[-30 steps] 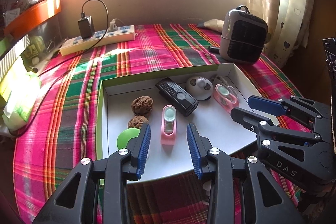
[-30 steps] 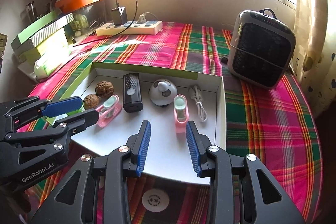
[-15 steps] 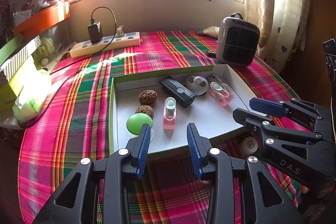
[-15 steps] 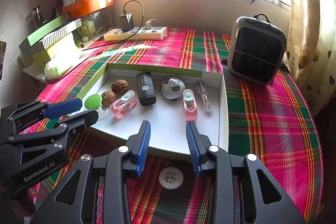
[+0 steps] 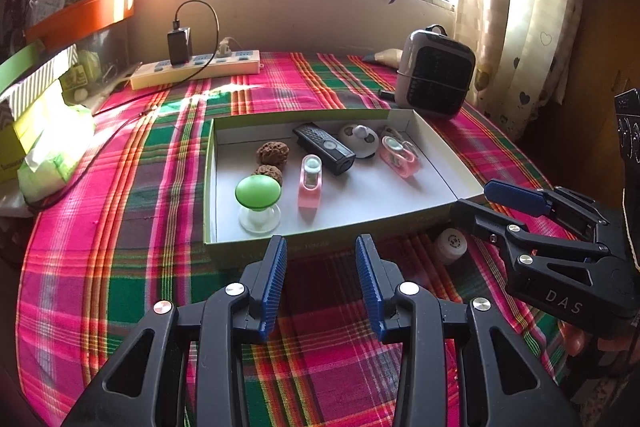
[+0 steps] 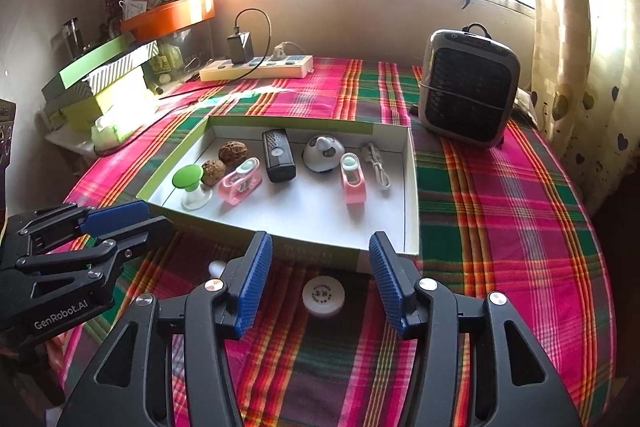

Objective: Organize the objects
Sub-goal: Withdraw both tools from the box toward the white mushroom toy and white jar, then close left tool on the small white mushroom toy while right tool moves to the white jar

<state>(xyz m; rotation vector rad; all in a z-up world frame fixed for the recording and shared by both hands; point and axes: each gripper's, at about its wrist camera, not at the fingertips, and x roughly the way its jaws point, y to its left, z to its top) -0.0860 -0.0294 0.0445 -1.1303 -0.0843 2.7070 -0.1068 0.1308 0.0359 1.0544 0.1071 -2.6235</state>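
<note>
Pulled back from the box, right gripper jaws just opened wider.

Nothing between either pair; left gripper jaws apart too. White cap lying on counter beside box, probably next to collect.

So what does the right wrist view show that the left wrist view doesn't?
Only the right wrist view: a second small white thing on the cloth beside the left gripper, plus a clear view of the white cable.

Only the left wrist view: a beige nozzle behind the heater.

Both: the tray, its contents, and the white cap.
</note>
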